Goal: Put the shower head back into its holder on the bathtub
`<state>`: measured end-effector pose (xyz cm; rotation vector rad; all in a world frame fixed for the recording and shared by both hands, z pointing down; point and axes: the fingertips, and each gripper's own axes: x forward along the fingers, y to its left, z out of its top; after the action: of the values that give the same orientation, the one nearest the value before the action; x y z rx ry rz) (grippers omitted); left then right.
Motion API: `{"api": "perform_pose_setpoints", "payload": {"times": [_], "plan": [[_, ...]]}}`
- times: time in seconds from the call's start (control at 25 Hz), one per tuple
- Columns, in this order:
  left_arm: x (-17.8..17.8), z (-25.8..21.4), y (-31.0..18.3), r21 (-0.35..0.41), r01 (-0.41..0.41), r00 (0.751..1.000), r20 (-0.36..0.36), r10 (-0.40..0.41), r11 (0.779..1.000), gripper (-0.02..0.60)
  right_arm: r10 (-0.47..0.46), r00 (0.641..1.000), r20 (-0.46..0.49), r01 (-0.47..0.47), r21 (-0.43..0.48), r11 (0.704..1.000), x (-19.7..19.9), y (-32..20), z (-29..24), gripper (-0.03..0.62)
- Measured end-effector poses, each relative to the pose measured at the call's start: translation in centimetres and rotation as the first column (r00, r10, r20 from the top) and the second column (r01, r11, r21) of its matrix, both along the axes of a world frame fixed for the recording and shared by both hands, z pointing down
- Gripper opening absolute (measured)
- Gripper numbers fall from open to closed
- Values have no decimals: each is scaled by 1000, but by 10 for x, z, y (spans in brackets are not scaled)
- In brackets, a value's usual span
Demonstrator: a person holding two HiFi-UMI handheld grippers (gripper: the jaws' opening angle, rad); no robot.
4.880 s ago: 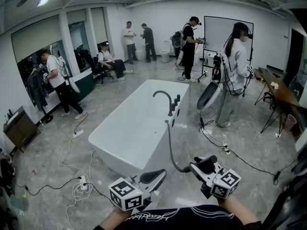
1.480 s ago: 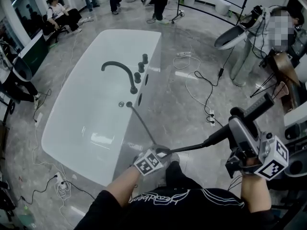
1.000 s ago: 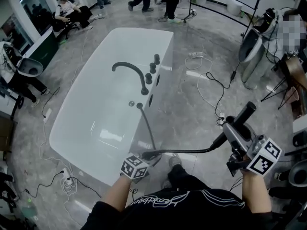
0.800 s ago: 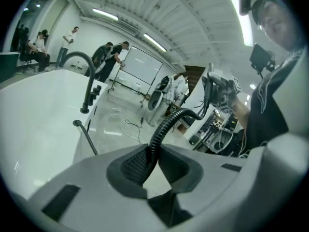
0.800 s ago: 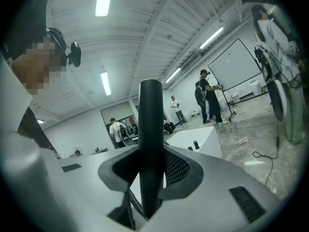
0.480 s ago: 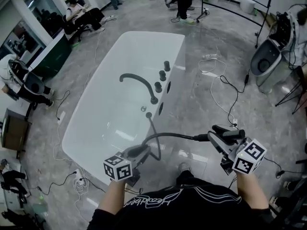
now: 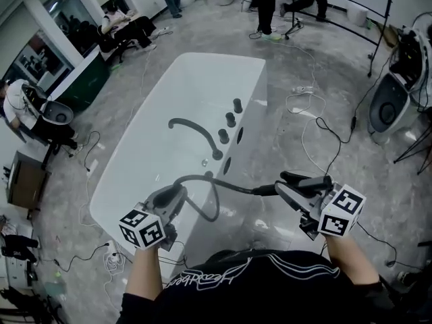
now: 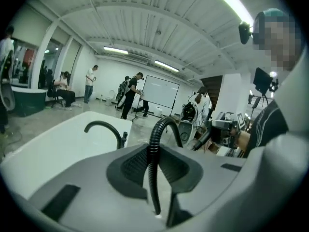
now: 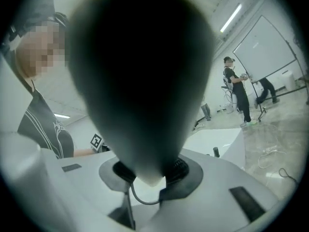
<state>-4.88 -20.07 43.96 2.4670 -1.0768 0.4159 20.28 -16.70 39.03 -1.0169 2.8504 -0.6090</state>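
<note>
A white bathtub (image 7: 135, 154) stands ahead with a dark curved faucet (image 7: 192, 128) and knobs (image 7: 229, 119) on its right rim. My right gripper (image 7: 289, 181) is shut on the dark shower head (image 7: 307, 181), which fills the right gripper view (image 9: 140, 81) between the pads (image 9: 181, 170). The corrugated hose (image 7: 223, 184) arcs from the rim fitting (image 7: 209, 174) across to the shower head. My left gripper (image 7: 177, 192) is shut on that hose near the tub's near corner; the hose (image 8: 153, 168) stands upright between its pads (image 8: 130, 166).
Cables trail over the grey floor to the right of the tub (image 7: 317, 130) and a power strip lies at the left (image 7: 111, 262). A white pod chair (image 7: 388, 106) stands far right. Several people are at the far end and the left wall.
The left gripper has risen with the hose and moved left, lifting it into an arc. The right gripper has carried the shower head lower and leftward, toward the tub.
</note>
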Motion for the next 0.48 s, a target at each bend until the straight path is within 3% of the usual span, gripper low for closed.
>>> {"api": "perform_pose_setpoints", "payload": {"times": [0.28, 0.48], "plan": [[-16, -52, -39, 165, 47, 992, 109, -66, 985, 63, -65, 998, 27, 63, 68, 996, -17, -29, -29, 118], [-30, -56, -71, 201, 71, 982, 159, -104, 977, 63, -86, 996, 10, 85, 83, 993, -32, -52, -31, 118]]}}
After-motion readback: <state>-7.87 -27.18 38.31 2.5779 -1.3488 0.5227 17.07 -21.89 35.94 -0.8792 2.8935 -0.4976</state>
